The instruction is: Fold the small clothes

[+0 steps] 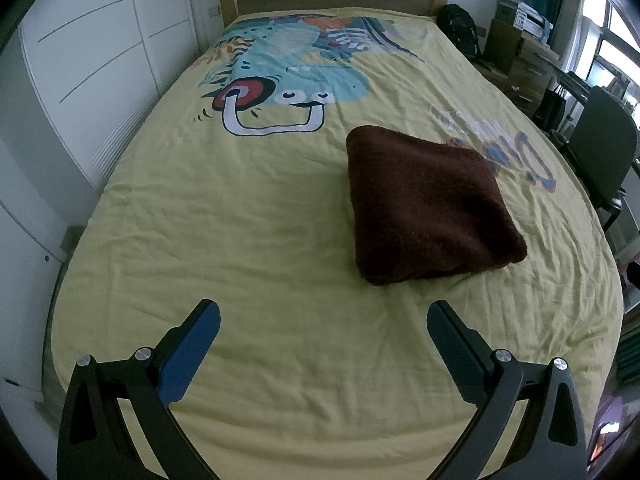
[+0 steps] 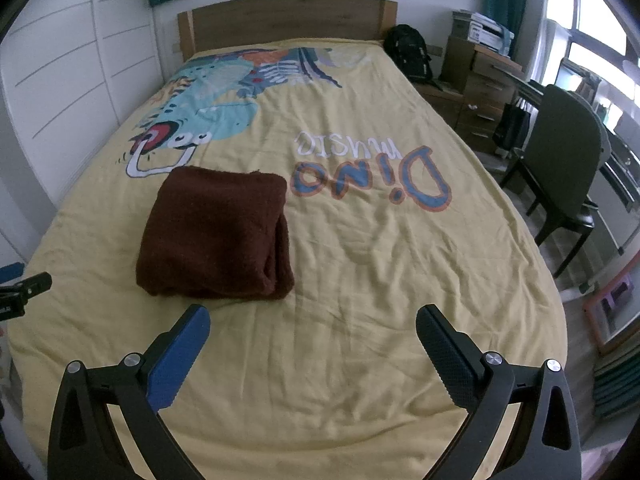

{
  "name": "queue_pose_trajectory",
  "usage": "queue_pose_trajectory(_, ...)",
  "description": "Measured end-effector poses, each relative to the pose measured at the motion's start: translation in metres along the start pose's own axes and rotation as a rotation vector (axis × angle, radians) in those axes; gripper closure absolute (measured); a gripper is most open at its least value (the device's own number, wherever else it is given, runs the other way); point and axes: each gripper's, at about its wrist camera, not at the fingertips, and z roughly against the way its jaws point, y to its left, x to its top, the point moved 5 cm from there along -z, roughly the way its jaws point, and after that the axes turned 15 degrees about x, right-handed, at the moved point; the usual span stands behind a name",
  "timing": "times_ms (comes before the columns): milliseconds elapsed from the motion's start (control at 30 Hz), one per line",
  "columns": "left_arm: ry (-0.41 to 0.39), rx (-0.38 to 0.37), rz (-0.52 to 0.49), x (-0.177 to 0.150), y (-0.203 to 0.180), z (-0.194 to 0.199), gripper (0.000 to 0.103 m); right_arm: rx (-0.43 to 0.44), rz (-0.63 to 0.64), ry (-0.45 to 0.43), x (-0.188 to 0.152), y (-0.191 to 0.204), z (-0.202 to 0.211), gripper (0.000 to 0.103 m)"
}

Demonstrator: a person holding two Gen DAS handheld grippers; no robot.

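A dark brown fuzzy garment (image 1: 430,204) lies folded into a thick square on the yellow bed cover (image 1: 240,240). In the right wrist view the garment (image 2: 218,236) sits left of centre, its folded layers showing along the right edge. My left gripper (image 1: 323,320) is open and empty, held above the cover, with the garment ahead and to its right. My right gripper (image 2: 313,326) is open and empty, with the garment just ahead and to its left. Part of the left gripper (image 2: 24,286) shows at the left edge of the right wrist view.
The bed cover (image 2: 360,280) has a dinosaur print and the words "Dino music". A wooden headboard (image 2: 286,20) stands at the far end, white wardrobes (image 1: 88,80) on the left. A backpack (image 2: 408,54), wooden drawers (image 2: 480,88) and a dark chair (image 2: 560,164) stand on the right.
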Motion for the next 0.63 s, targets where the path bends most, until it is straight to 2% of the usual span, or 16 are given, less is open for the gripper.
queue_pose_trajectory(633, 0.0, -0.004, 0.0, -0.002, -0.0004, 0.0016, 0.001, 0.006, -0.003, 0.01, -0.0069, -0.0091, -0.0011, 0.0)
